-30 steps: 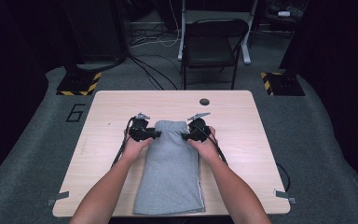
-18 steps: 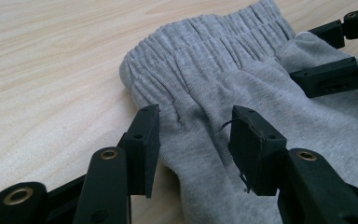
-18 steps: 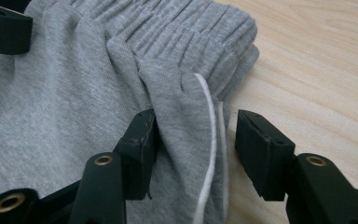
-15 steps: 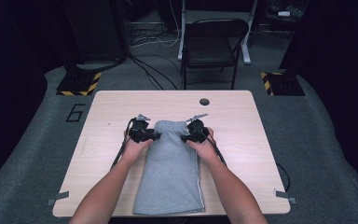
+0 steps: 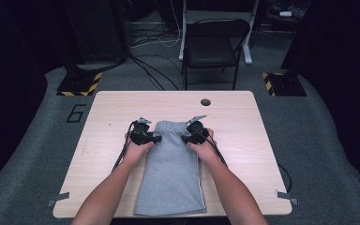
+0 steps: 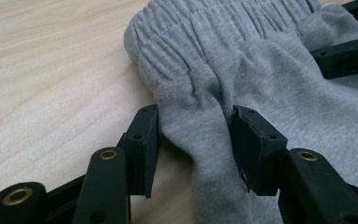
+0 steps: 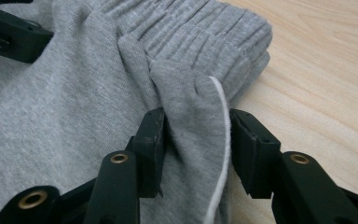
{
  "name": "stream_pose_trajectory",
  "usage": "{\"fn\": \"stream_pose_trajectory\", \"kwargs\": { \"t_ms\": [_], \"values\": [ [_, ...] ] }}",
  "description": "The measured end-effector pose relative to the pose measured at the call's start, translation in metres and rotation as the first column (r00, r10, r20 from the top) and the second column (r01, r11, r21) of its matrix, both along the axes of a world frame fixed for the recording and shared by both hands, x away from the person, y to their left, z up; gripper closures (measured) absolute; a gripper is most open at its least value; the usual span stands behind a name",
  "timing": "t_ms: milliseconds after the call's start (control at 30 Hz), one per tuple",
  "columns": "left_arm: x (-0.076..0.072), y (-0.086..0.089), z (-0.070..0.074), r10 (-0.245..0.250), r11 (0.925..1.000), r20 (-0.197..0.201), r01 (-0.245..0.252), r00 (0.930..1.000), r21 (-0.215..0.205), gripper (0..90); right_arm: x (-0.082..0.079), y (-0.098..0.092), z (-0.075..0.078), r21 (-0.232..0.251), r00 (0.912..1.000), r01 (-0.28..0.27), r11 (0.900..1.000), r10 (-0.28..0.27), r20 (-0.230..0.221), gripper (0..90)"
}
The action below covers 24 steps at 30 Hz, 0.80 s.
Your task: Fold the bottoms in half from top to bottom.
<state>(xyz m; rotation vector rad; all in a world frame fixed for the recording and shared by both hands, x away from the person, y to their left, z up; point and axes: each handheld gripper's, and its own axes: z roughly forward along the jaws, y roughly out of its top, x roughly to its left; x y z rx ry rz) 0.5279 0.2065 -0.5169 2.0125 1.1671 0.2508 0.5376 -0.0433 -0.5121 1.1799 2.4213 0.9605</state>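
Dark floor and a folding chair [image 5: 214,44] are sitting behind the pale worktop [image 5: 243,122], where grey sweatpants [image 5: 173,173] are lying folded lengthwise at centre, waistband [image 5: 172,125] toward the top of the frame. Left claw [image 6: 193,140] is pinching a bunched fold just below the elastic. Right claw [image 7: 196,140] has just been closing and is gripping the opposite side seam (white piping showing). Fabric is looking soft, light and limp, likely sagging when lifted, so both waist corners are seeming the sensible holds. No containers are standing on the worktop.
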Motion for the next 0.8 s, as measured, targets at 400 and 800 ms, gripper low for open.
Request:
{"fn": "stream_pose_trajectory", "kwargs": {
  "t_ms": [400, 800],
  "values": [
    [-0.0006, -0.0025, -0.0007, -0.024, 0.9997, -0.005, 0.024, 0.9997, 0.004, 70.1, -0.0034, 0.0036, 0.0006, 0.013, 0.9999, 0.002, 1.0, -0.002, -0.013, 74.5],
    [-0.0012, -0.0043, 0.0017, -0.036, 0.9987, 0.002, 0.035, 0.9994, 0.037, 81.8, -0.0048, 0.0083, 0.0039, -0.006, 0.9997, 0.011, 1.0, -0.011, -0.022, 83.6]
  ]
}}
